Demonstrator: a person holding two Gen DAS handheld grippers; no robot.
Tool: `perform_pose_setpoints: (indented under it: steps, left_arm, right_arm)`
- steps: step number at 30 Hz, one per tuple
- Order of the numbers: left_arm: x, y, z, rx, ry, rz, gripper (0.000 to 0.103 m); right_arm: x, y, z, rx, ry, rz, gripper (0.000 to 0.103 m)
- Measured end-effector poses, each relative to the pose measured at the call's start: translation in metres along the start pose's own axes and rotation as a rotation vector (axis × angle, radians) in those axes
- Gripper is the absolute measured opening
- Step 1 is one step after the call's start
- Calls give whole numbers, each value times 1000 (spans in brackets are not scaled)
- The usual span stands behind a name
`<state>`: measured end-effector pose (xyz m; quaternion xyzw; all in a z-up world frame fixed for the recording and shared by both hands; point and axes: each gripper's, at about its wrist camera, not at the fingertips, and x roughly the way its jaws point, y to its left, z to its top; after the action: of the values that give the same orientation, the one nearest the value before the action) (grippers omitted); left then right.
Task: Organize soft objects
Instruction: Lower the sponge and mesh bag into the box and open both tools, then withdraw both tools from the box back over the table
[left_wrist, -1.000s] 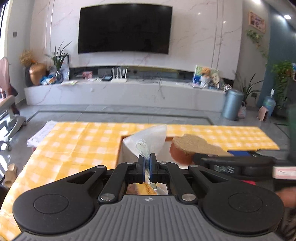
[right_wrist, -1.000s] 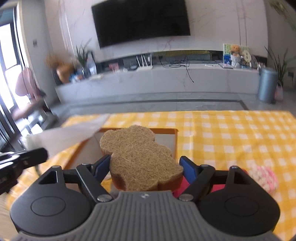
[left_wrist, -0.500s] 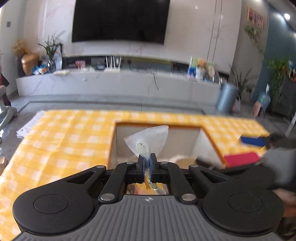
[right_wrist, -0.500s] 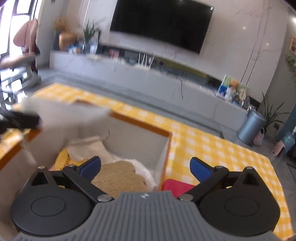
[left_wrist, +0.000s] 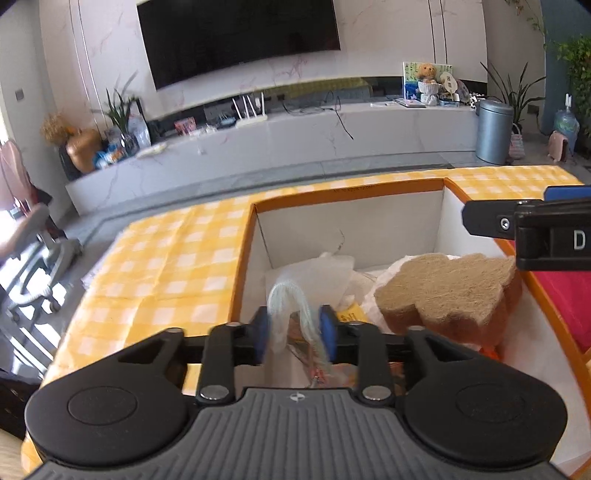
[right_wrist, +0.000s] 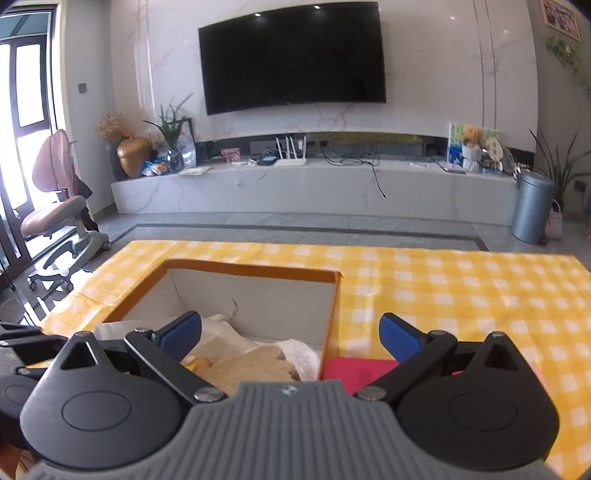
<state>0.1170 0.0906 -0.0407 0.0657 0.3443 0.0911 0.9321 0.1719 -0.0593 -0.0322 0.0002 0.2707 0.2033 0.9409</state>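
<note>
Down inside the box (left_wrist: 436, 184): left tongs (left_wrist: 294, 328), parted a little, blue pads either side of a clear plastic bag (left_wrist: 291, 306) whose crumpled top pokes up between them; contact with the pads blurred, hard to tell whether gripped or just loose. Beside the bag, to the right, a brown bear-shaped sponge (left_wrist: 447, 291) lying on white wrapping in the box, tilted against the right wall. Right tongs (left_wrist: 532, 229) reaching in from the right edge of the left view, above the sponge. Red cloth (left_wrist: 565, 295) just outside the box's orange wall.

From the right camera: right tongs (right_wrist: 290, 334) spread wide, holding nothing, hovering over the near right corner of the box (right_wrist: 251, 267). Sponge (right_wrist: 255, 363) seen only in part below, with white wrapping around it. Red cloth (right_wrist: 360, 371) on the yellow checked table (right_wrist: 461, 288), touching the box wall. Bag hidden in this view. Television (right_wrist: 291, 55) on the far wall.
</note>
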Motion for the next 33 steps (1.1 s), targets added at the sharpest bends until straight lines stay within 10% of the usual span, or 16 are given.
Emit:
perform_pose_setpoints:
  steps: [11,33]
  left_arm:
    - [-15,-14,6,83,-126,53,87]
    - [-39,-7,22,-87,-142,15,87]
  right_arm:
    - [3,5,0,-44,30,-36,100]
    - [-8,2,9,46,22,1,100]
